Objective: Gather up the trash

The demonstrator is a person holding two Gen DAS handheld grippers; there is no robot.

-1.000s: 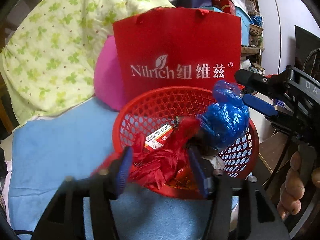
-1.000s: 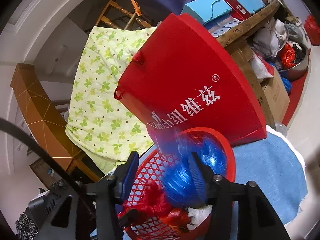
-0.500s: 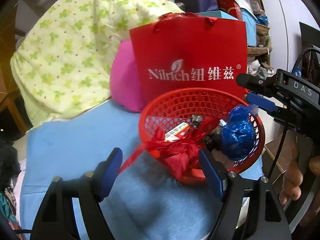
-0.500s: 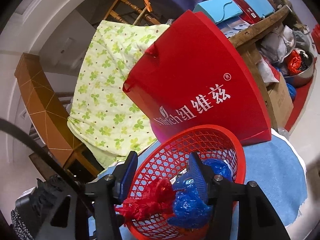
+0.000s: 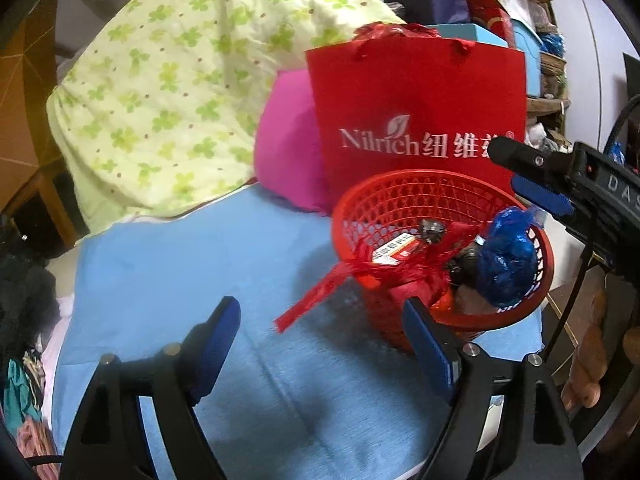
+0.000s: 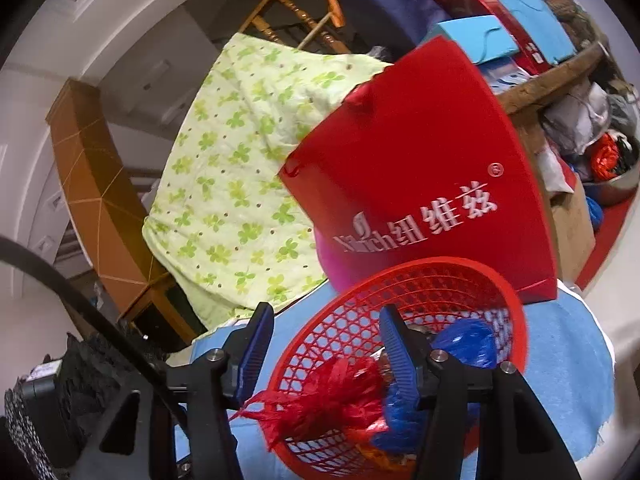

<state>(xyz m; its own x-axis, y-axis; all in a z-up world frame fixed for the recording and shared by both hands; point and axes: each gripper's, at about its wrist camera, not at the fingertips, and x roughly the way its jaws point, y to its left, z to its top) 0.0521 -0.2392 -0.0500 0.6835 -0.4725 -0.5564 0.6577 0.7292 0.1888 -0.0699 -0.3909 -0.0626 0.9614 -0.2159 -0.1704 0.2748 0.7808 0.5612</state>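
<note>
A second ago the left gripper (image 5: 320, 344) held the red bag (image 5: 400, 268) over the basket (image 5: 420, 200); now its jaws are opening, empty, and the bag lies in the basket, a strip trailing onto the blue cloth (image 5: 200, 248). The blue bag (image 5: 506, 268) sits at the basket's right. The right gripper (image 6: 324, 348) stands partly open, gripping nothing. The tote (image 5: 420, 112) behind reads "Nilrich". Only the right view shows the cluttered shelf (image 6: 560, 76).
</note>
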